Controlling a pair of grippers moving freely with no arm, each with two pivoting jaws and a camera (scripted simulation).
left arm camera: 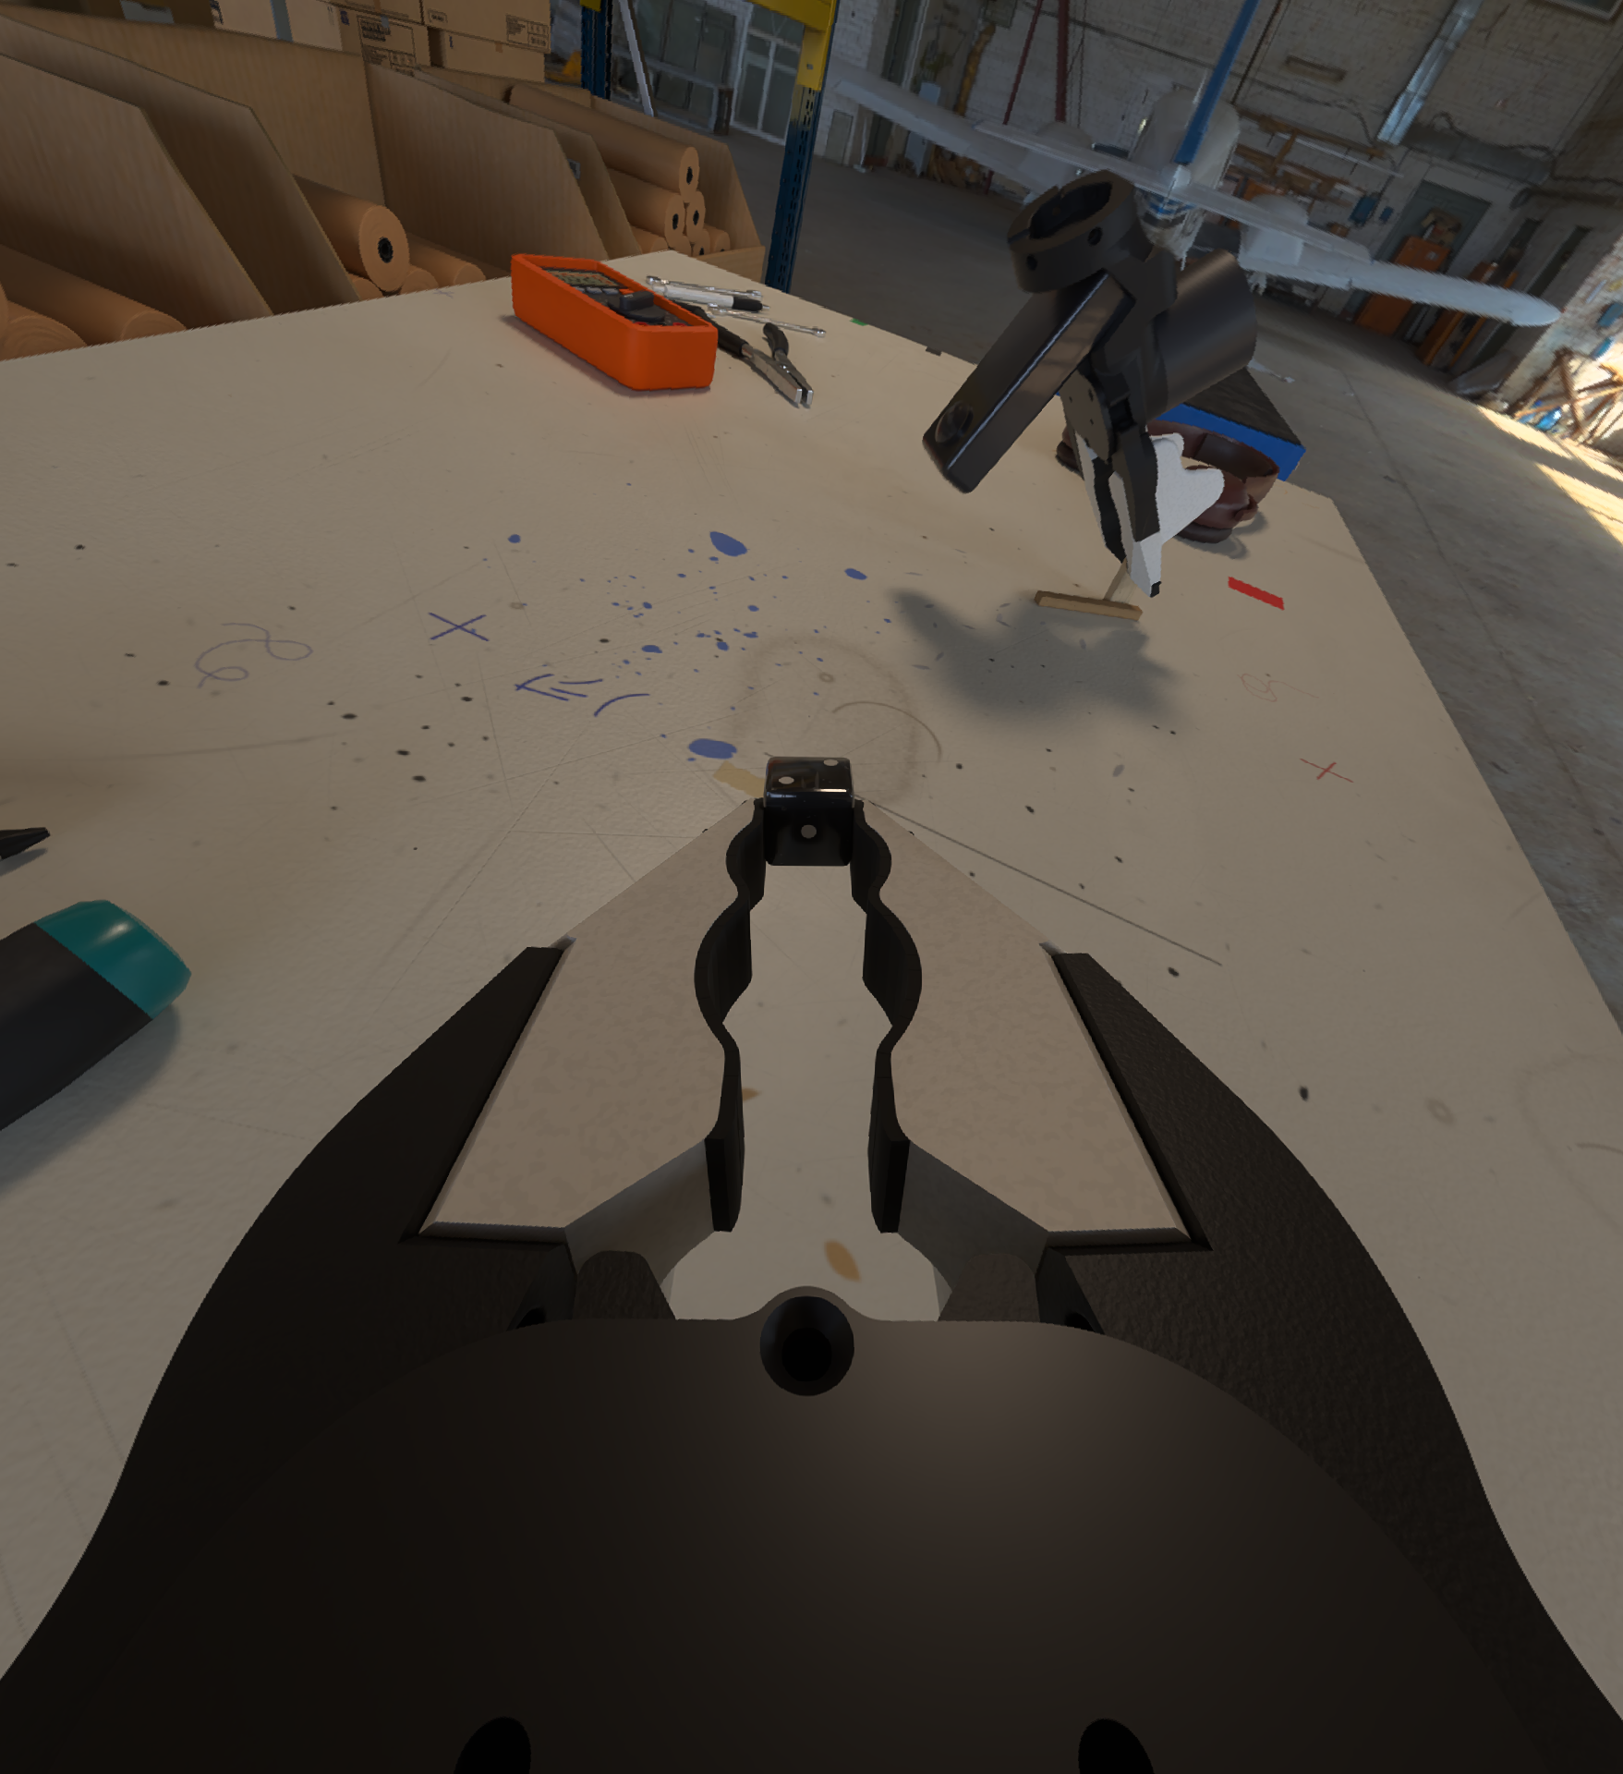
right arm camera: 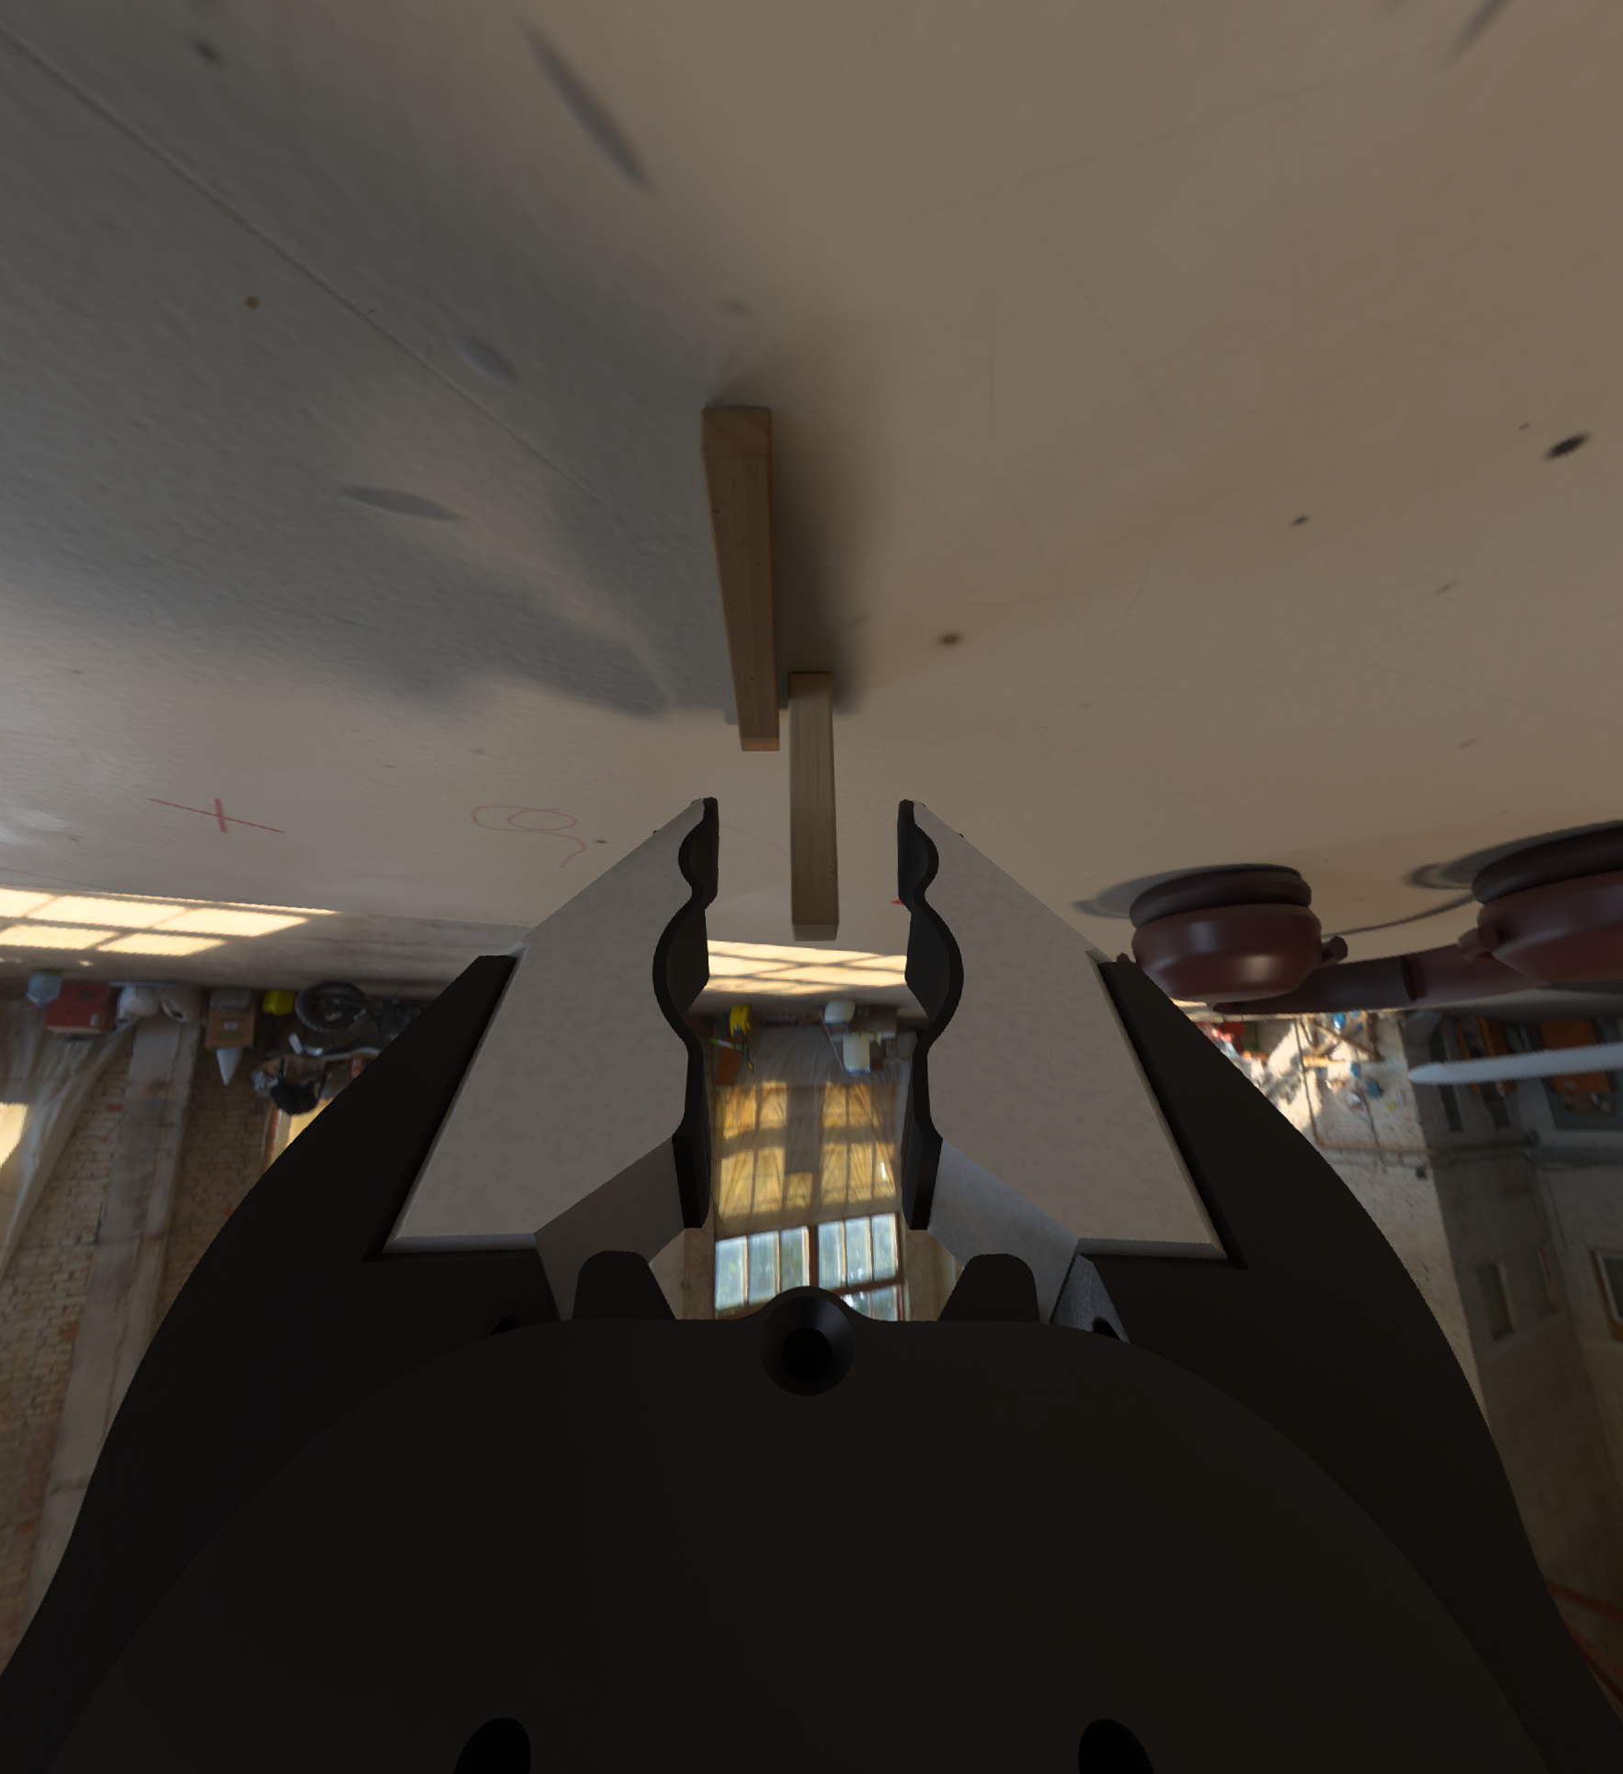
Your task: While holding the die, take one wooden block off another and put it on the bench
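left gripper (left arm camera: pixel 807 816): tips closed on black die (left arm camera: pixel 807 789), above cream bench (left arm camera: pixel 308 538). right gripper (right arm camera: pixel 807 826): jaws apart, empty, flanking upright wooden block (right arm camera: pixel 813 806); this stands on flat wooden block (right arm camera: pixel 745 576), near brown headphones (right arm camera: pixel 1421 922).

1. The die (left arm camera: pixel 807 811) is glossy black with white pips.
2. Both wooden blocks (right arm camera: pixel 740 576) show pale tan grain.
3. The bench (left arm camera: pixel 308 480) is cream, flecked with blue and black spatter, blue scribbles and red marks.
4. The left gripper (left arm camera: pixel 807 816) is matte black with off-white finger panels.
5. The multimeter (left arm camera: pixel 613 322) wears an orange case.
6. The marker (left arm camera: pixel 39 1018) is black with a teal cap.
7. The headphones (right arm camera: pixel 1421 922) are reddish-brown.
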